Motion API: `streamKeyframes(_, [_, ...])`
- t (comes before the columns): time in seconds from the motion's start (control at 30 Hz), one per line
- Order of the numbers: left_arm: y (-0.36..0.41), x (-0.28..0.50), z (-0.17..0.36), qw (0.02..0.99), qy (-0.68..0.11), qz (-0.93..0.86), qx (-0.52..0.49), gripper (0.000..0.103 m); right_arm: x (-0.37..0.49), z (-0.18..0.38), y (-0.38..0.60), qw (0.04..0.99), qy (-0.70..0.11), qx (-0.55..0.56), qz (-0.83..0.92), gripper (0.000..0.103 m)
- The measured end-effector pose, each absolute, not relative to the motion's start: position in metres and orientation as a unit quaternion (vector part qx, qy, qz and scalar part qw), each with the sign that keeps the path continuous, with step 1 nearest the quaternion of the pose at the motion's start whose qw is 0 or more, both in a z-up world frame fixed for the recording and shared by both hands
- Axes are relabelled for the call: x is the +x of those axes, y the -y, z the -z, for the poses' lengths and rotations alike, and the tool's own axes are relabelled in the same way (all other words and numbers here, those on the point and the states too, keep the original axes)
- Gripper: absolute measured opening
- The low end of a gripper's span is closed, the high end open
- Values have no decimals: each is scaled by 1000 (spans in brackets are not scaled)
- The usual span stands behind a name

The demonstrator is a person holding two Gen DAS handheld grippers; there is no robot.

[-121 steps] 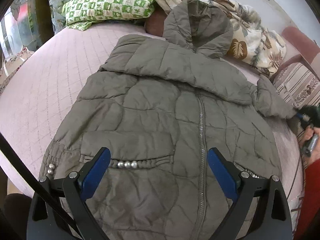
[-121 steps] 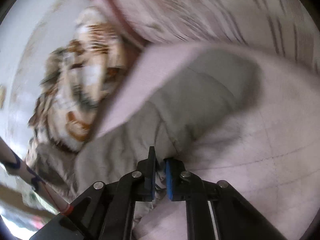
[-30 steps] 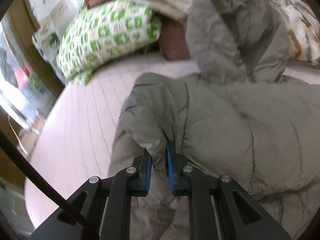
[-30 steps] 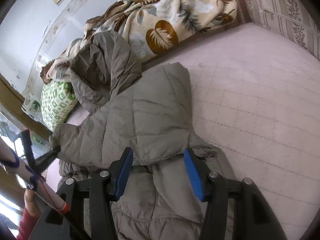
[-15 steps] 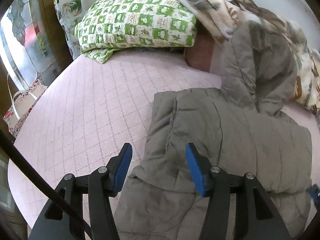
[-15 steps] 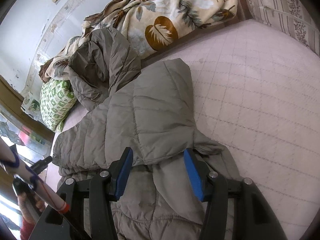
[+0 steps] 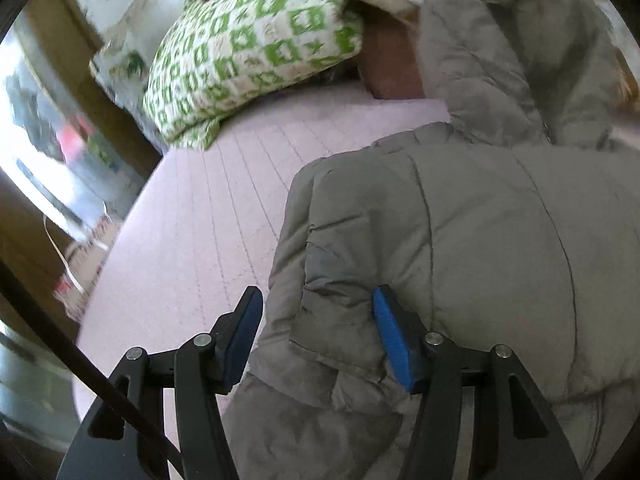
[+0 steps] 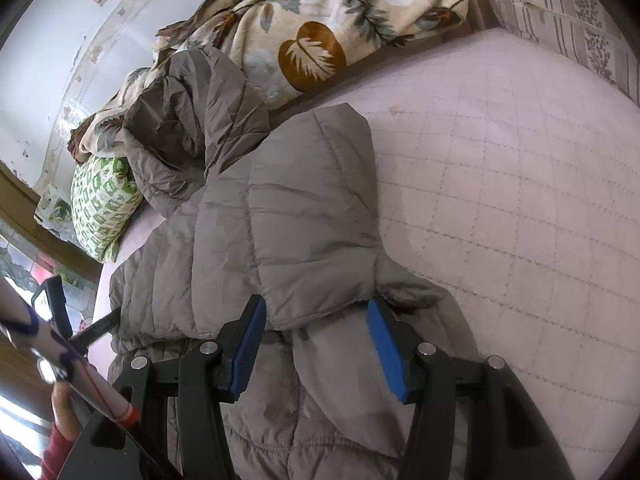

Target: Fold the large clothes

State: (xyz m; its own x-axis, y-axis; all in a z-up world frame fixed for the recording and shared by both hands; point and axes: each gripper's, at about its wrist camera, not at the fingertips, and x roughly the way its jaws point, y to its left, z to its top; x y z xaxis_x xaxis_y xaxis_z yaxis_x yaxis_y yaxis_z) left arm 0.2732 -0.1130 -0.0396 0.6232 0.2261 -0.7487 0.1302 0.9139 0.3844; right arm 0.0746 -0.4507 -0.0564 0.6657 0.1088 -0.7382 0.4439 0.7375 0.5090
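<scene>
While we look down both wrist cams, the big grey puffer coat (image 7: 480, 240) is spread on the pink quilted bed (image 7: 208, 216), with both sleeves folded across its front.

Starting on the left: in the left wrist view there's a window and wooden frame at the edge, then a green-and-white pillow (image 7: 248, 48) at the head of the bed. The hood (image 7: 500, 40) lies up against the bedding right of that pillow. Our left hand-held gripper (image 7: 316, 332) sits over the coat's left edge, where a folded sleeve ends. Its jaws are opening right now; a lump of coat fabric bulges up between the blue pads, but they aren't pinching it. This view is a bit blurry.

Moving right, the right wrist view shows the left gripper again, small at the far left edge, held in a hand (image 8: 66, 416) with a red cuff. The leaf-print blanket (image 8: 312, 32) is bunched at the head of the bed, the hood touching it. The right sleeve (image 8: 304, 216) lies folded over the body. Our right hand-held gripper (image 8: 316, 344) hovers at that sleeve's lower edge, jaws apart, fabric between them but nothing clamped. Right of the coat it's just bare bed, with a striped cushion (image 8: 560, 4) in the top corner.
</scene>
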Motion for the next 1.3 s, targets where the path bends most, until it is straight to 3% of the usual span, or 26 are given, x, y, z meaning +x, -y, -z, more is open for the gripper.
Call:
streamKeyframes(0.23, [86,209,7,874,-471,40,109,57,72,51,445,845,-395,348,98,57])
streamKeyframes(0.5, [68,70,-1,893,-422,43,152,61,67,45,428,857,-391,311,125,57])
streamKeyframes(0.67, [52,16,-26,909,-388,59,141,64,32,64,418,821,-380,411,114,57])
streamKeyframes(0.9, [31,-15,-64,927,-347,76,123,74,-16,48,363,840,-406,344,103,57])
streamKeyframes(1.2, [43,18,-70,922,-351,131,101,74,-40,-27,355,869,-404,255,126,58])
streamKeyframes(1.3, [51,45,-63,916,-364,145,84,74,-28,-54,357,874,-399,235,145,62])
